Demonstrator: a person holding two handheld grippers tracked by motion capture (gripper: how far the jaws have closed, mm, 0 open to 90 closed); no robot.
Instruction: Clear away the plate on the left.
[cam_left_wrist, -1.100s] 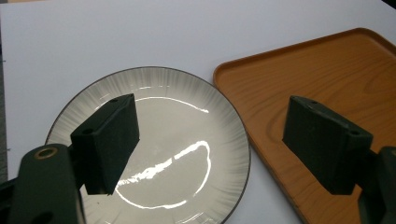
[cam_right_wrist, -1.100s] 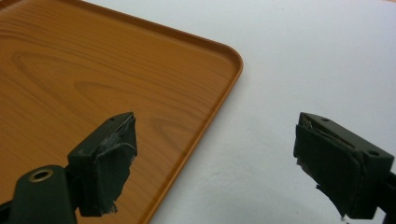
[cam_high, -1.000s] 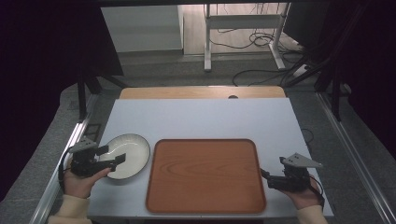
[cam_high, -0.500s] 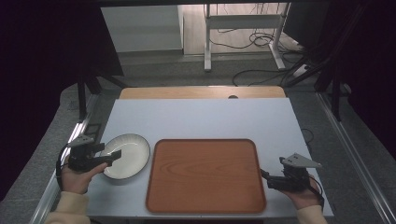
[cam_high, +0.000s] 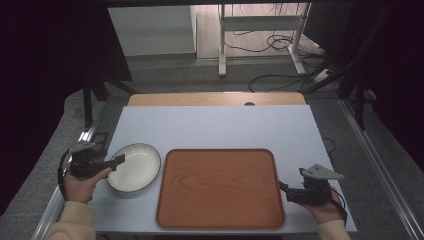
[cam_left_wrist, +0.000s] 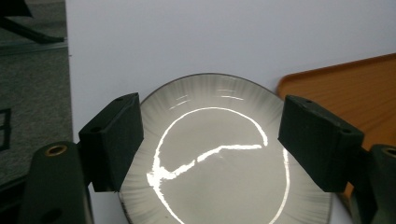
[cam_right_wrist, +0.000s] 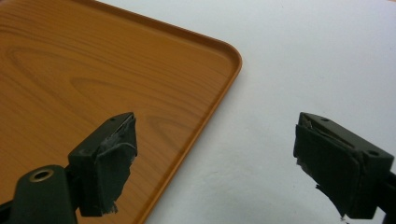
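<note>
White table (cam_high: 215, 125), tray (cam_high: 220, 187), plate (cam_high: 135, 167)

A white table (cam_high: 215, 125) stands on grey carpeted floor (cam_high: 165, 77). Beyond its far edge lies a wooden board (cam_high: 215, 99); farther back stands a white metal frame (cam_high: 260, 30) with black cables (cam_high: 270, 47) at its feet. Dark curtains (cam_high: 45, 65) hang at either side.
</note>
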